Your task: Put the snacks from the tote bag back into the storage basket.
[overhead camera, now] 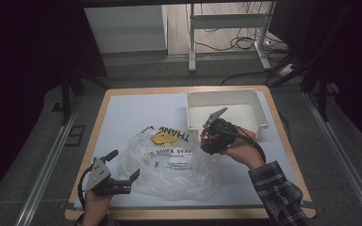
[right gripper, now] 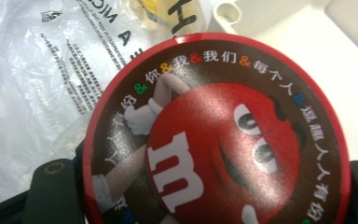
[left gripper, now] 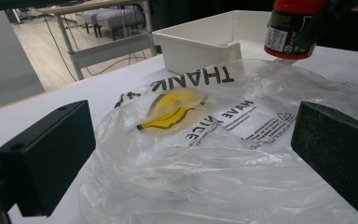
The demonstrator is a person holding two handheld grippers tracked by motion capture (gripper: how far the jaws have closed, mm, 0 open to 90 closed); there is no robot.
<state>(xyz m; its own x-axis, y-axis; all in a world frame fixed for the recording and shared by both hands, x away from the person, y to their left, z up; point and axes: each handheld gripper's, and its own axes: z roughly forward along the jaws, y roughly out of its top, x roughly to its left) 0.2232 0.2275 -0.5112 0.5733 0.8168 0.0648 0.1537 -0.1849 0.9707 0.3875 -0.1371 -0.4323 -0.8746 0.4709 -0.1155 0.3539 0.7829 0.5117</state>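
Candy tub (overhead camera: 209, 137), red-lidded w/ a cartoon m&m face and Chinese lettering round the rim, sits pinched in the right gripper (overhead camera: 213, 136), held off the table just above the near-left corner of the white bin (overhead camera: 259, 113). In the right gripper view the lid (right gripper: 219, 135) faces the lens, black jaws pressed on the tub from both sides. From the left gripper view the tub's dark label and red base (left gripper: 289, 35) hang in the air at top right, over the far edge of the bag.

Clear plastic bag (overhead camera: 169, 162), printed "THANK YOU" and "HAVE A NICE DAY" w/ a yellow smiley (overhead camera: 161, 138), lies crumpled mid-table on the white mat (overhead camera: 127, 113), just left of the tub.

Left gripper (overhead camera: 122, 181) rests at the bag's near-left edge, jaws spread wide; in its own view the bag film (left gripper: 214, 163) lies btwn them, pads not pressing on it.

Person's right sleeve (overhead camera: 278, 193), plaid, comes in from bottom right.
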